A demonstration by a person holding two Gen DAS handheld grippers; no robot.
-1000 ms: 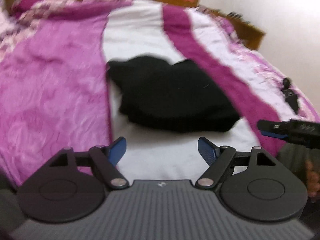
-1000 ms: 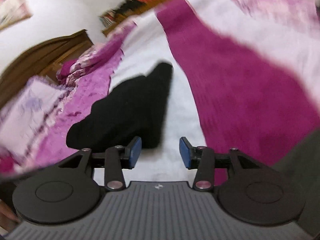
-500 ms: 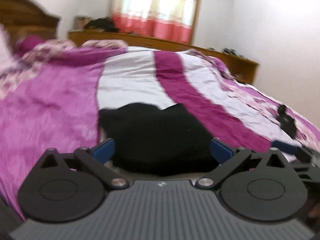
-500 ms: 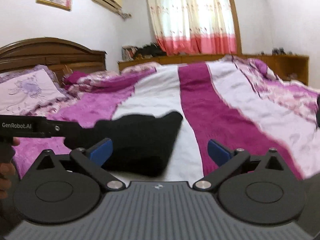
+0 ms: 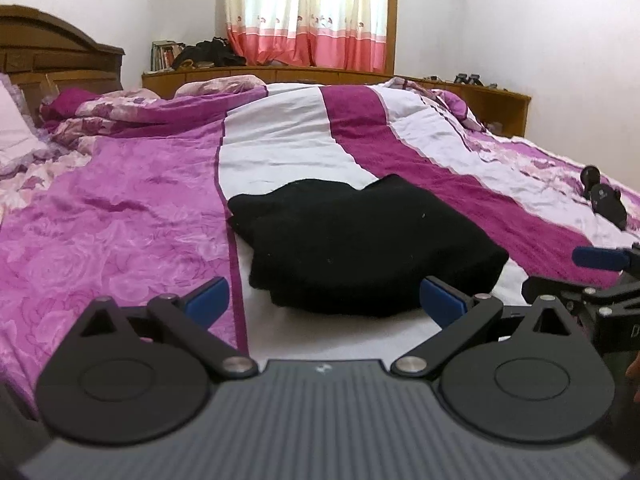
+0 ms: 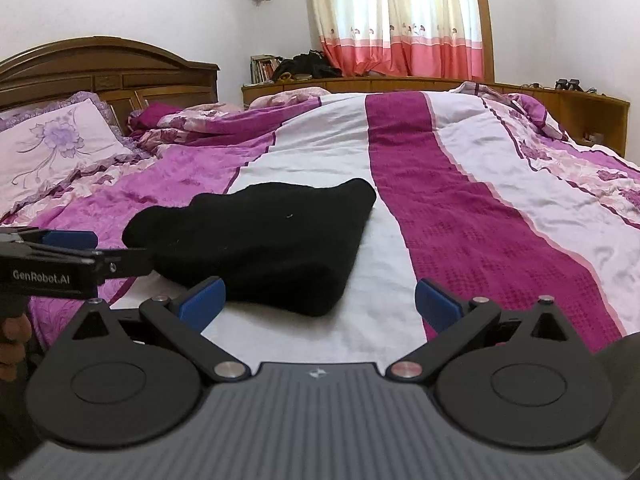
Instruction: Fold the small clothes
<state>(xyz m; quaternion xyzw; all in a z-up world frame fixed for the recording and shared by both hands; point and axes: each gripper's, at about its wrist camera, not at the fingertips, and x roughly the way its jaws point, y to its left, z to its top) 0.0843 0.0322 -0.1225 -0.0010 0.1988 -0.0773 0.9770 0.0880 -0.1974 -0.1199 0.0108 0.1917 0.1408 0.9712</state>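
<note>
Left wrist view: the left gripper (image 5: 324, 300) was held low at the near edge of the bed, its blue-padded fingers (image 5: 208, 298) spread wide and nothing caught between them. Just beyond it, the black garment (image 5: 360, 248) lay as a compact, layered bundle on the white stripe of the purple-and-white bedspread (image 5: 120, 220), its right edge reaching the magenta stripe. At near right, the right gripper (image 5: 600, 280) was seen side-on. Right wrist view: the right gripper (image 6: 318, 300) was likewise seen with its fingers well apart and empty, the garment (image 6: 256, 240) lying just beyond and to the left, and the left gripper (image 6: 72, 256) entering at near left. Farther off, a small dark object (image 5: 604, 200) rested on the right part of the bedspread; a pillow (image 6: 52, 148), headboard (image 6: 100, 68) and curtain (image 6: 400, 20) were seen at the far end. The garment was judged already folded and released, with neither gripper touching it. The next move was judged to call either for a final flattening or for another garment to be fetched; none was visible.
</note>
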